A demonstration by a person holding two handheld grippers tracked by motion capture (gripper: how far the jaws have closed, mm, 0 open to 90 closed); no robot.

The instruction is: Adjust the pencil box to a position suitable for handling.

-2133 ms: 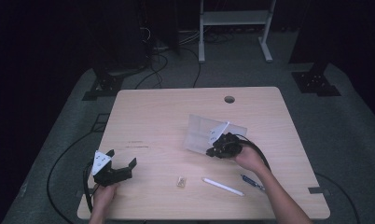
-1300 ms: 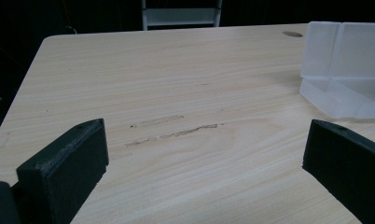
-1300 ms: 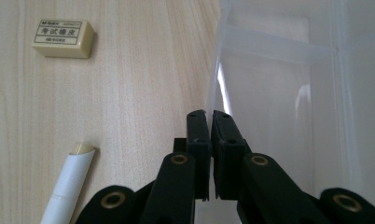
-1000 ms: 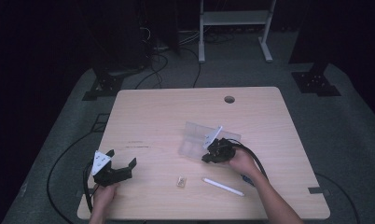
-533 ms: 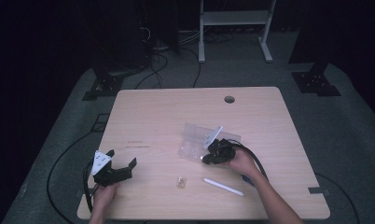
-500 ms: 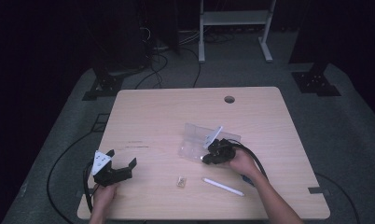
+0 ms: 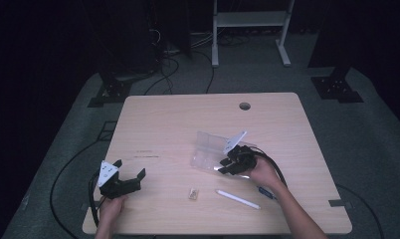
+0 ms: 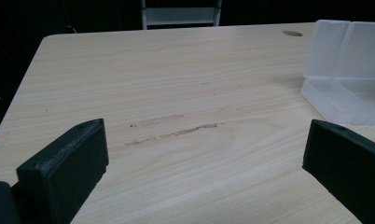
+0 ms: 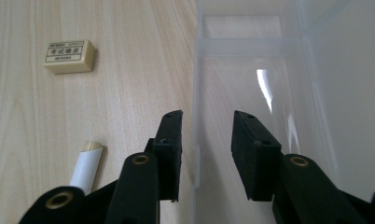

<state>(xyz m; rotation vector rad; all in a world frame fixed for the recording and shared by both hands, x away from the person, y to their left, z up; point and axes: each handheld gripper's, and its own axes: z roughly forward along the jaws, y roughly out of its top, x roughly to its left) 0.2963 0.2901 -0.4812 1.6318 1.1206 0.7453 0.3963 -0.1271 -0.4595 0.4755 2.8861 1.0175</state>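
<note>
Biggest risk I could see at that point: the clear plastic box (image 7: pixel 211 154) sat open near the middle of the table (image 7: pixel 163 119), and the right gripper (image 7: pixel 231 164) was straddling its near wall, one jaw outside and one inside. That box looked light and slippery, so if the hand drifted sideways, my guess is the wall would get dragged along and the whole box would skid or tip. A pull straight back could also snag the rim on a jaw.

The right gripper (image 9: pixel 205 135) had just been opening; its jaws stood partly apart with the thin wall of the box (image 9: pixel 251 70) running between them, and as far as I could tell the pads weren't pressing on it anymore. So released, not gripping.

The left gripper (image 7: pixel 119 180) hung over the table's 7 o'clock corner, well apart from everything. In its own view the left gripper (image 8: pixel 204 154) had jaws spread wide with nothing but bare wood between them, and the box (image 8: pixel 349 70) off at about 2 o'clock.

Other stuff: a small eraser (image 9: pixel 69 56) at roughly 10 o'clock from the right jaws, and a white pen (image 7: pixel 238 199) lying near the table's front edge, just beside that hand. A sloppy retreat could knock the pen rolling.
</note>
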